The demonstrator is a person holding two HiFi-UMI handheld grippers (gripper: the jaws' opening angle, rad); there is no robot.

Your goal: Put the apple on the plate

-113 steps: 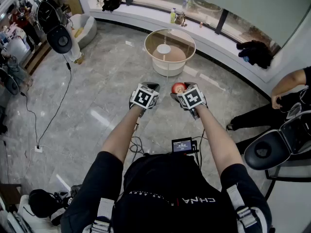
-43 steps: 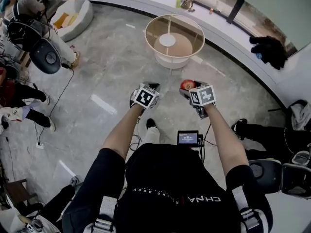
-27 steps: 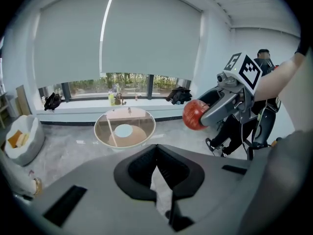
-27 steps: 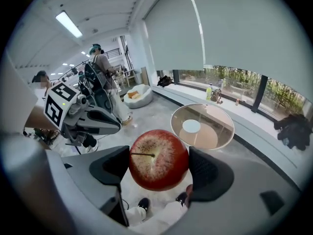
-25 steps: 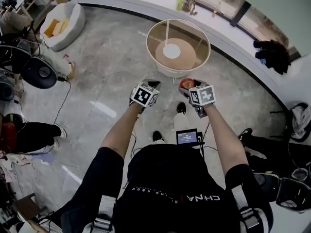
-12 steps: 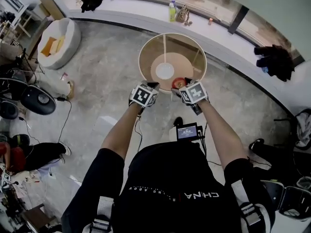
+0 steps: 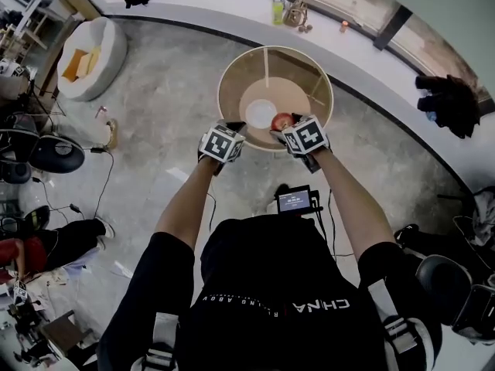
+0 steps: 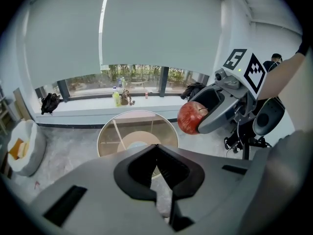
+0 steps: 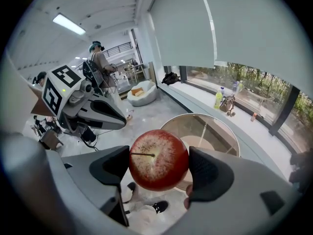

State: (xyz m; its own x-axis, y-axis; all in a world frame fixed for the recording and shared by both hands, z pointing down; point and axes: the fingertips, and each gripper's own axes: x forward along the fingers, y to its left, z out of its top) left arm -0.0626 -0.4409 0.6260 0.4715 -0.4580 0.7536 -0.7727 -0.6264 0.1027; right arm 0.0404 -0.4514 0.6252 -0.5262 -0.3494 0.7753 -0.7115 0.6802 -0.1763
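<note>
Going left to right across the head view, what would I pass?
First the beanbag, then left gripper, plate, apple, black coat.

A big open office lounge, set up for recording.

We stand on polished grey stone floor (image 7: 155,99). Ahead of our left gripper (image 7: 233,127) is a round glass table (image 7: 240,83), and beyond it a long curved window ledge (image 7: 224,14) under roller blinds (image 8: 161,28). Off to that gripper's left are a white beanbag seat (image 7: 93,49) and a black swivel chair (image 7: 56,154).
</note>
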